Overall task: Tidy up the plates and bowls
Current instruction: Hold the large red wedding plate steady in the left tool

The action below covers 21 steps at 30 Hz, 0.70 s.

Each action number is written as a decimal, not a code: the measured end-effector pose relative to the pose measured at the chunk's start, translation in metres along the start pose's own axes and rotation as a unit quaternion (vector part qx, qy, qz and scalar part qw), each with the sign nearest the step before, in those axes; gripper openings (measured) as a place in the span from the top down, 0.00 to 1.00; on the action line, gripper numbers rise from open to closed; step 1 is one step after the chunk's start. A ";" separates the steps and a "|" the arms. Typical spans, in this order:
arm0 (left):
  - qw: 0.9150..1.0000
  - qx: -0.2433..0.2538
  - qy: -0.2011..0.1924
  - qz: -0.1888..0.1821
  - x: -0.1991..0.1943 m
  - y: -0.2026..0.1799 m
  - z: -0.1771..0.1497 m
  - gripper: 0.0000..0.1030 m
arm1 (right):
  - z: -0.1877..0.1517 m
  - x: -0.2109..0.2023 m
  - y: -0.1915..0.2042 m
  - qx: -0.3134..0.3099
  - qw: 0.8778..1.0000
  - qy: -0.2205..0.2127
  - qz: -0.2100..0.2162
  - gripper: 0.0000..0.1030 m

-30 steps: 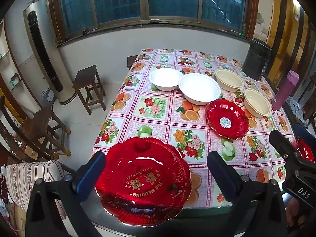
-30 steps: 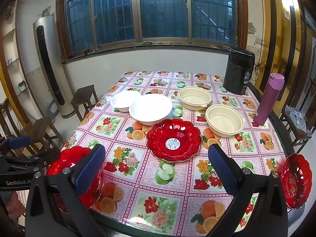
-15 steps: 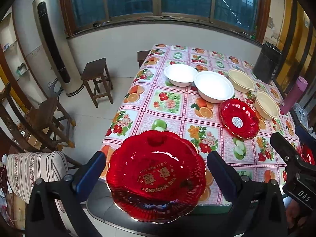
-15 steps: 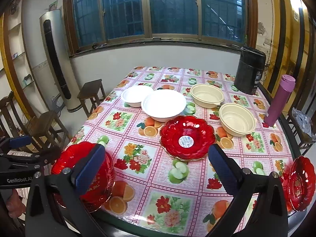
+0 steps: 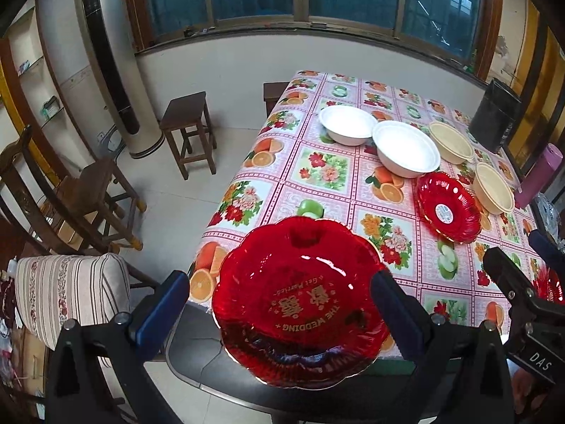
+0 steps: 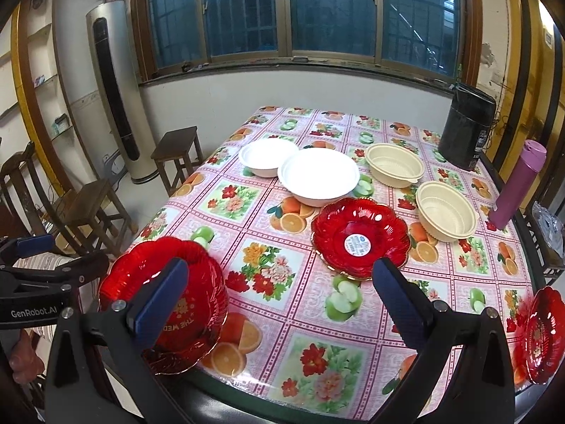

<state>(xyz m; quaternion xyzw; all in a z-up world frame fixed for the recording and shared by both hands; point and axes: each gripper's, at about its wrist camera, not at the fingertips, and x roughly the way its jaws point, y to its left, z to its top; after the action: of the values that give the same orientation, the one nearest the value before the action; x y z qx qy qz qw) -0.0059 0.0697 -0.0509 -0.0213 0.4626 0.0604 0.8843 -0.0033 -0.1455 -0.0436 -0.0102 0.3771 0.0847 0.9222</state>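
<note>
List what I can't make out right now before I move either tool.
- Wedding plate: in the right wrist view, a finger of the right tool covers part of it.
- Corner red plate: cut off by the right wrist view's edge and mostly hidden behind the right tool in the left wrist view.
- Sticker on middle red plate: print too small in both views.

Red plate [image 6: 542,335] blurred at frame edge

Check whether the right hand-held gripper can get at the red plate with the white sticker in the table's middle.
Probably yes. The right hand-held gripper is open and faces the red sticker plate across bare tablecloth, with nothing standing between them.
</note>
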 end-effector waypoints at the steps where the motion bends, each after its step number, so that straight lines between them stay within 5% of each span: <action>1: 1.000 -0.001 0.002 0.001 0.001 0.001 -0.001 0.00 | -0.001 0.001 0.001 -0.002 1.000 0.003 0.001 0.00; 21: 1.000 0.002 0.004 -0.004 0.003 -0.001 -0.003 0.00 | -0.008 0.002 0.007 -0.011 1.000 0.014 0.003 0.00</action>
<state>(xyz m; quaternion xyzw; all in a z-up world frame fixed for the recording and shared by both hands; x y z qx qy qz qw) -0.0065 0.0685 -0.0552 -0.0214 0.4664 0.0562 0.8825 -0.0089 -0.1390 -0.0504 -0.0202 0.3889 0.0915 0.9165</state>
